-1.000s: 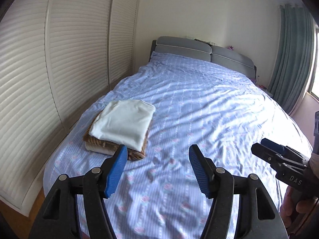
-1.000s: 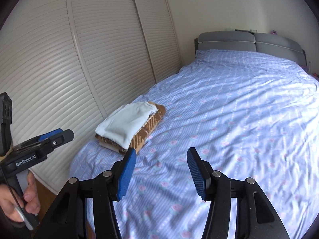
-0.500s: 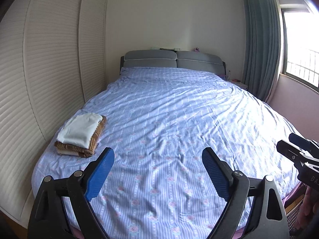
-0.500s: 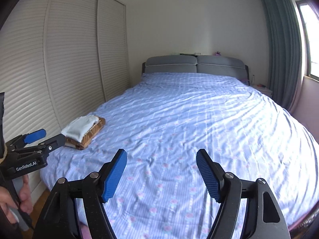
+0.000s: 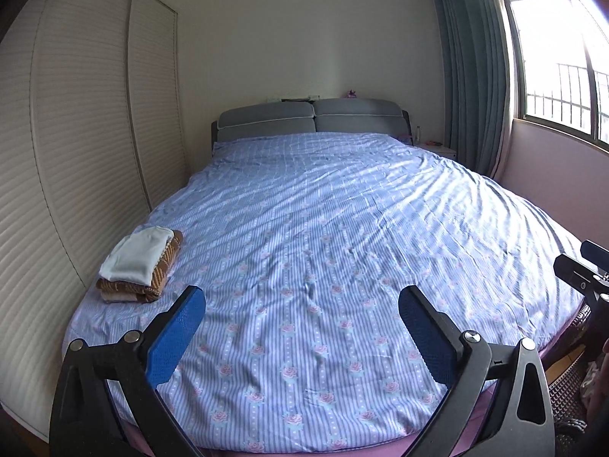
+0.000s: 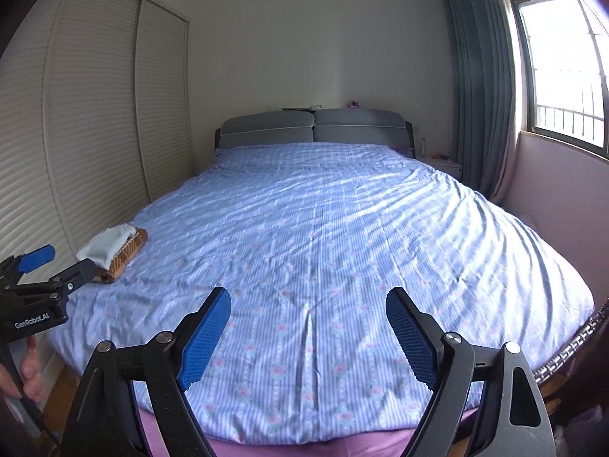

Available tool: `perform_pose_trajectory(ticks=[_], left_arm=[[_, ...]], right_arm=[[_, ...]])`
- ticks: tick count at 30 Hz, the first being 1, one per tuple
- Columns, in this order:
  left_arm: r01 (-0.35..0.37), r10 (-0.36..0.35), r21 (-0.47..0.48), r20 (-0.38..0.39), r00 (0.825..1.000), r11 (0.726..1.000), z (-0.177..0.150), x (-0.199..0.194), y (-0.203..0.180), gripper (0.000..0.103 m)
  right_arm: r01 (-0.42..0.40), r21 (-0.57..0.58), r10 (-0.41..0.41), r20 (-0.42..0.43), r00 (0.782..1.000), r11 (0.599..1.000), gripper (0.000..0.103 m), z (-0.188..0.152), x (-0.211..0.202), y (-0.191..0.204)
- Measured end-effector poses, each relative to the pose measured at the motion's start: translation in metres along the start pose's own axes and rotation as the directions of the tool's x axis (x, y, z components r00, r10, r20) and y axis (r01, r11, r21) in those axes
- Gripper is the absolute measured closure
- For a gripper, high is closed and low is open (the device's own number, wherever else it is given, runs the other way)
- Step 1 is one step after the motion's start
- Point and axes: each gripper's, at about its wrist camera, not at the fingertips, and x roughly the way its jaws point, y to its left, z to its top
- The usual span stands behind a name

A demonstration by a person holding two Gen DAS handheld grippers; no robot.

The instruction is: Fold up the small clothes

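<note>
Nearest, the left gripper (image 5: 302, 327) and right gripper (image 6: 308, 327) hang over the foot of the bed (image 5: 342, 228), jaws opening, nothing between them. Farther left sits the folded stack (image 5: 139, 262) — apparently between garments; the next move calls for fetching another piece.

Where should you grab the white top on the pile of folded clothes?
Probably its near short edge, coming from the foot of the bed. That folded white top lies flat on the brown striped garment, and its near edge overhangs, leaving room for one jaw underneath.
</note>
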Motion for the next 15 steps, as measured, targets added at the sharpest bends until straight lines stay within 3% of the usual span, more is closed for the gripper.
perform_pose_trajectory(ticks=[15], left_arm=[[0.010,-0.010,0.004,-0.028,1.000,1.000,-0.012,0.006,-0.012,0.000]], right_arm=[[0.015,0.031,-0.015,-0.010,1.000,0.999,0.018,-0.014,0.003,-0.011]])
